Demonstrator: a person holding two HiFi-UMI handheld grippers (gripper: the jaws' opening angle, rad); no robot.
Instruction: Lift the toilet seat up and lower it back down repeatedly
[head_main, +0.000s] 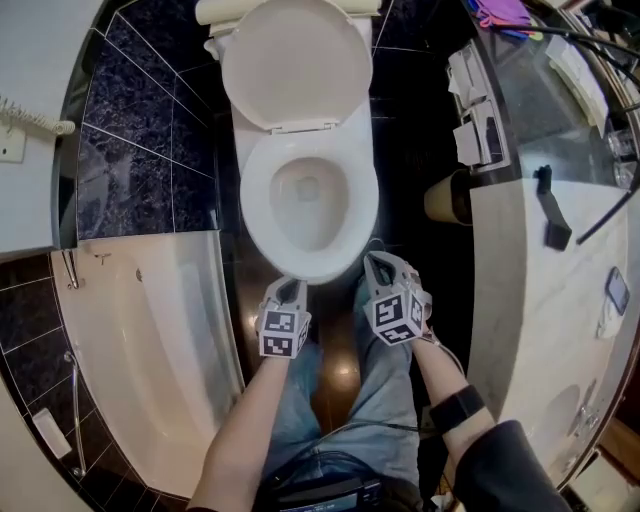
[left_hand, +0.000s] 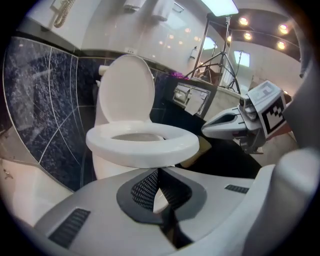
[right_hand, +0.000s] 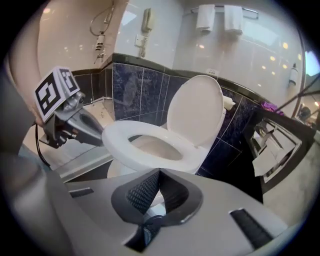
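Observation:
The white toilet seat (head_main: 256, 200) lies flat on the bowl, and the lid (head_main: 295, 60) stands raised against the tank. My left gripper (head_main: 288, 291) hovers just in front of the bowl's front rim, a little to its left, and its pads meet with nothing between them. My right gripper (head_main: 381, 266) is beside the rim's front right, also shut and empty. In the left gripper view the seat (left_hand: 142, 145) sits just beyond the shut left gripper (left_hand: 159, 172). In the right gripper view the seat (right_hand: 125, 145) lies past the shut right gripper (right_hand: 160, 172).
A white bathtub (head_main: 150, 330) fills the left side. A marble counter (head_main: 560, 300) runs down the right, with a paper roll (head_main: 445, 197) and a paper holder (head_main: 475, 125) on its near side. My legs in jeans (head_main: 375, 400) stand before the bowl. Dark tiles back the toilet.

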